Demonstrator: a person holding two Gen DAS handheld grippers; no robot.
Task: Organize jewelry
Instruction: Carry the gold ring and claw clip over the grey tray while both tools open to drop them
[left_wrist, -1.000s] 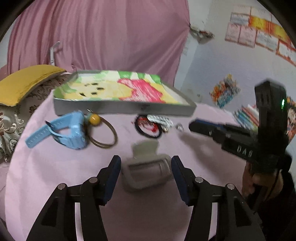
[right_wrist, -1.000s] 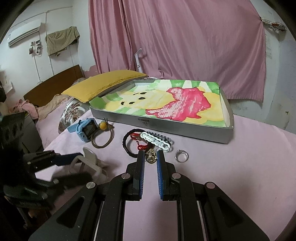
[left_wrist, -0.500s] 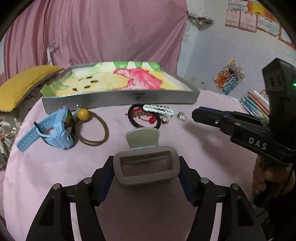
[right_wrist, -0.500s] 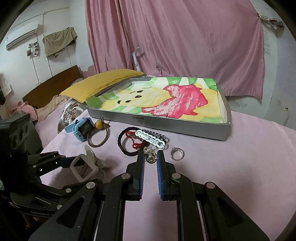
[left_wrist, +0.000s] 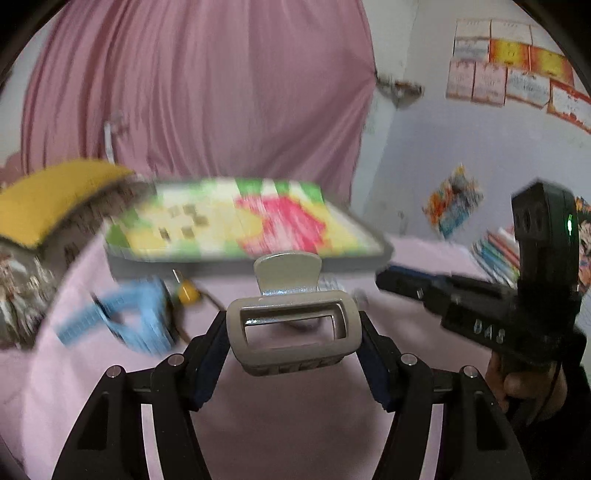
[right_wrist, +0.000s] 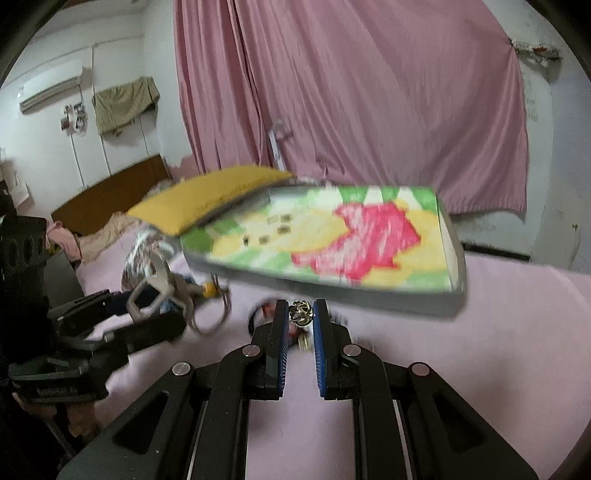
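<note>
A grey hair claw clip (left_wrist: 291, 306) is pinched by its two sides in my left gripper (left_wrist: 291, 332), held just above the pink cloth; the right wrist view shows that clip (right_wrist: 155, 284) raised at the left in the left gripper (right_wrist: 151, 310). My right gripper (right_wrist: 300, 314) is shut on a small gold pendant (right_wrist: 302, 308) at its fingertips, with something gold and red hanging under it. It shows as a black tool (left_wrist: 384, 277) in the left wrist view. The picture-lined grey tray (right_wrist: 369, 295) lies behind both. Both views are motion-blurred.
A blue watch (left_wrist: 140, 321) and a hair tie with a yellow bead (left_wrist: 186, 291) lie left of the clip, before the tray (left_wrist: 184, 266). A black bracelet (right_wrist: 258, 314) lies by the right fingers. A yellow pillow (left_wrist: 48, 199) is far left, books (left_wrist: 495, 251) far right.
The left fingers closed on the clip that lay between them and lifted it off the cloth. The right gripper stayed shut and tipped up, the pendant rising with it.
</note>
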